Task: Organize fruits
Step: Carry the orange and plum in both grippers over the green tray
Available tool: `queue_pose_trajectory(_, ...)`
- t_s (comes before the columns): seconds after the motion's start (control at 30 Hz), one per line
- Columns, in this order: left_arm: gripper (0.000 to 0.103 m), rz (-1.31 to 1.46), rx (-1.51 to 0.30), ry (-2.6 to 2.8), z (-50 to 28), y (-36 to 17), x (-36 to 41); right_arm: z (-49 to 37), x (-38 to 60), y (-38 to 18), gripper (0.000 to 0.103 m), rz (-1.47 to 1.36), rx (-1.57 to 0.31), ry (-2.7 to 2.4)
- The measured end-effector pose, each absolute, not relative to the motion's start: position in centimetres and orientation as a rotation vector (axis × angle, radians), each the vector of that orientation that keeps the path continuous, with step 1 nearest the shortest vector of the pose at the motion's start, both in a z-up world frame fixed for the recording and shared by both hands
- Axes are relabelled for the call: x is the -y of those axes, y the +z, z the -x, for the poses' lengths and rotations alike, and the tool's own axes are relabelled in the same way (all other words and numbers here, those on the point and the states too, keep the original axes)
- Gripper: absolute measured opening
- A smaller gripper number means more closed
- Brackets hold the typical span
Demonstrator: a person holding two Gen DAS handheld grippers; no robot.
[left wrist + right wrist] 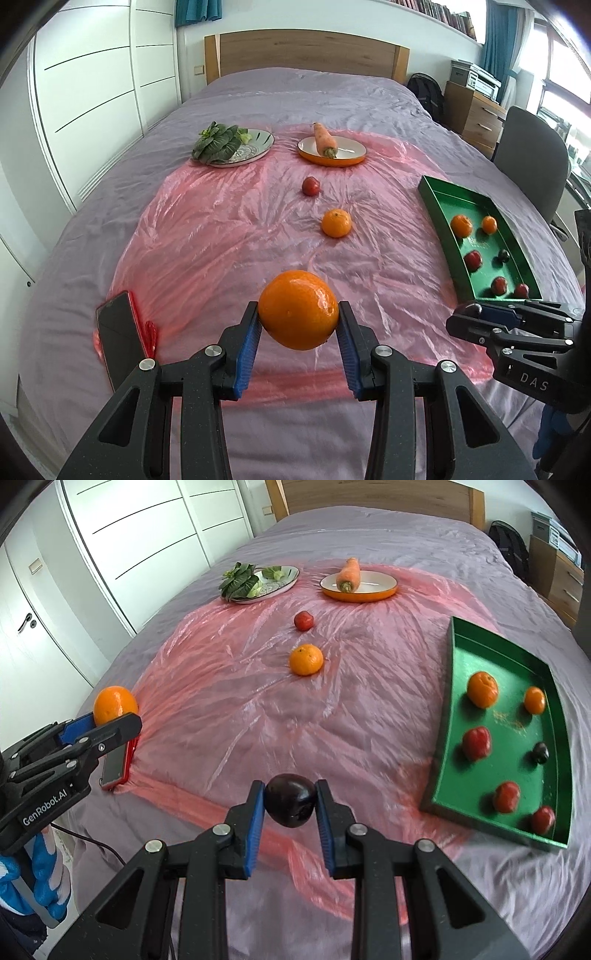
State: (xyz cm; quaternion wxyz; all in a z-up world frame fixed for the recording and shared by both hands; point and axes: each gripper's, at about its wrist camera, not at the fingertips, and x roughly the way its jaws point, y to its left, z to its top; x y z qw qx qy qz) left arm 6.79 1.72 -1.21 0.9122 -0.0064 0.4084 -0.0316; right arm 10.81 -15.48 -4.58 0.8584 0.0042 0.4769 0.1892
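Observation:
My left gripper (298, 321) is shut on a large orange (298, 309) and holds it above the pink sheet; the orange also shows in the right wrist view (114, 703). My right gripper (290, 803) is shut on a dark plum (291, 799) above the bed, left of the green tray (448, 709). The tray (436, 210) holds two oranges, three red fruits and a dark one. On the sheet lie a small orange (336, 222) (306, 659) and a red fruit (311, 185) (303, 620).
A plate with leafy greens (255, 146) and an orange plate with a carrot (347, 157) stand at the back. A phone in a red case (118, 332) lies at the sheet's left edge. A chair (532, 158) stands right of the bed.

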Motion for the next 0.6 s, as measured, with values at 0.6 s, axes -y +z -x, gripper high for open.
queue_pose_trajectory(0.6,0.035,-0.051,-0.817,-0.093,-3.2,0.5,2.8,-6.1,20.9,-4.9,0.017,-0.070,-0.993,0.322)
